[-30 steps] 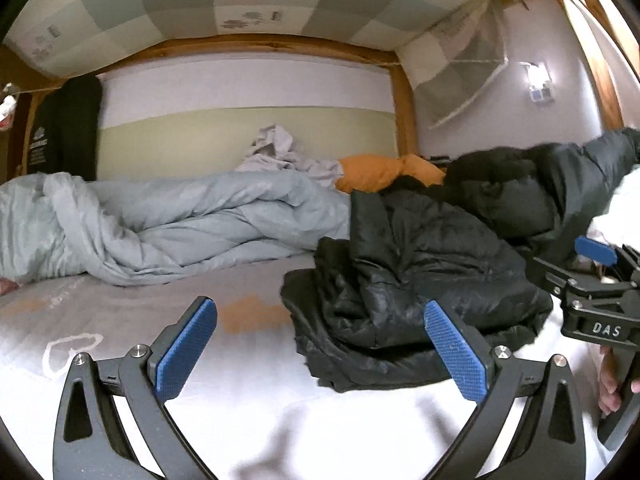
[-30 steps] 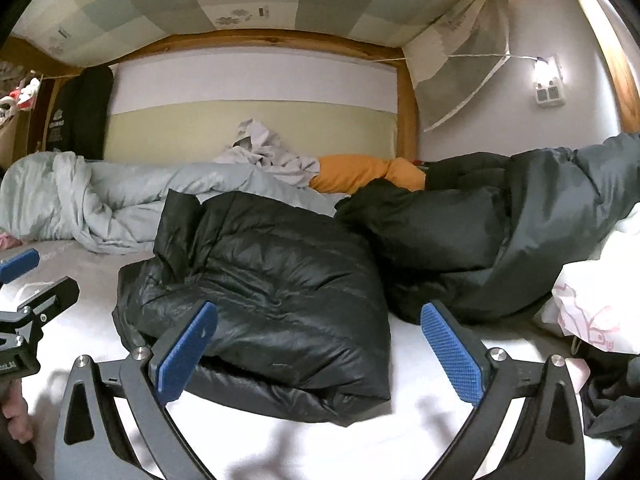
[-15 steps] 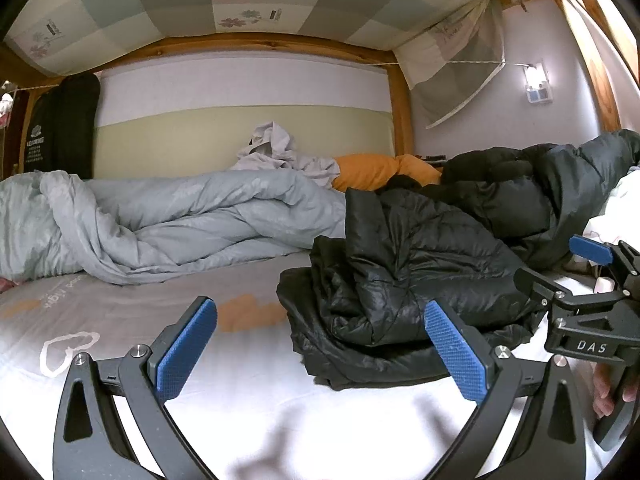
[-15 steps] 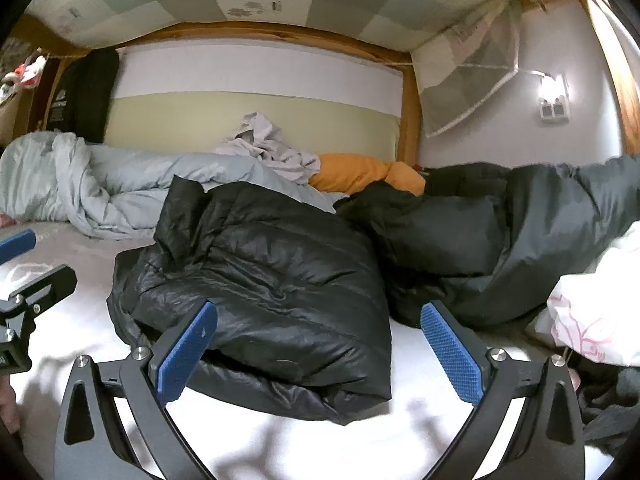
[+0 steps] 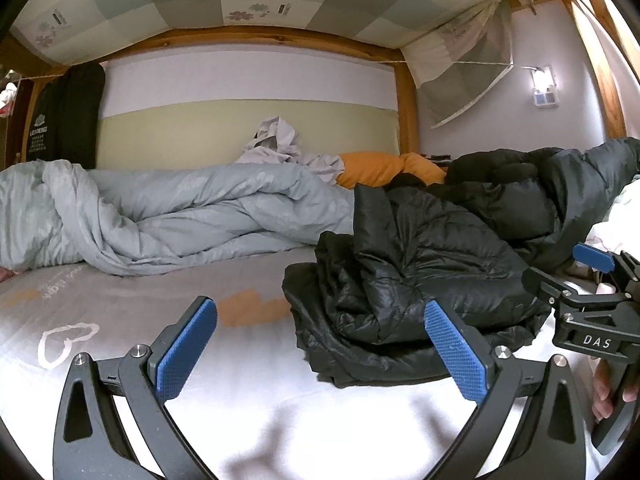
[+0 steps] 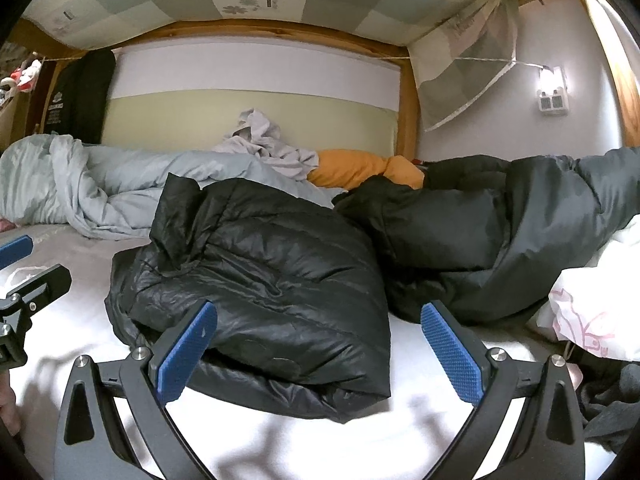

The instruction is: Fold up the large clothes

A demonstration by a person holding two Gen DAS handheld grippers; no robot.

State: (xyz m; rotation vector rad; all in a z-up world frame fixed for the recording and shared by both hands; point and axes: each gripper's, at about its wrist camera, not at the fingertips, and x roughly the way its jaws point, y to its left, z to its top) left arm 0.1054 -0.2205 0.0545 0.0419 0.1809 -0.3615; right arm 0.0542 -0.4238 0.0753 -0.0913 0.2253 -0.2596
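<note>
Two open grippers hover over the near edge of the mattress, neither touching the black down jacket (image 6: 264, 280), which lies in a rough bundle on the white sheet a little way in from that edge. Its shell is glossy, thin and quilted in puffy channels, creased all over, with a stiff collar or flap standing up at its far left corner and a rounded fold facing the cameras. The bundle looks partly folded, so the step in hand seems to be a pause between folds, or the end of this garment; which of the two cannot be told. The right gripper (image 6: 318, 354) is nearest, jaws wide apart, its blue ribbed pads holding nothing, with the jacket's near fold showing between them. The left gripper (image 5: 320, 354) is likewise spread and empty, well to the left of the jacket over bare sheet. A next move would call for both to pinch a slippery, springy edge firmly, since trapped air will push any fold back open. Behind the jacket a second dark padded coat (image 6: 500, 224), more matt, sprawls toward the right edge. Farther back lie a crumpled grey duvet (image 5: 180, 216), an orange pillow (image 5: 376, 168) and a pale rumpled garment (image 6: 268, 144) against the wooden frame.
</note>
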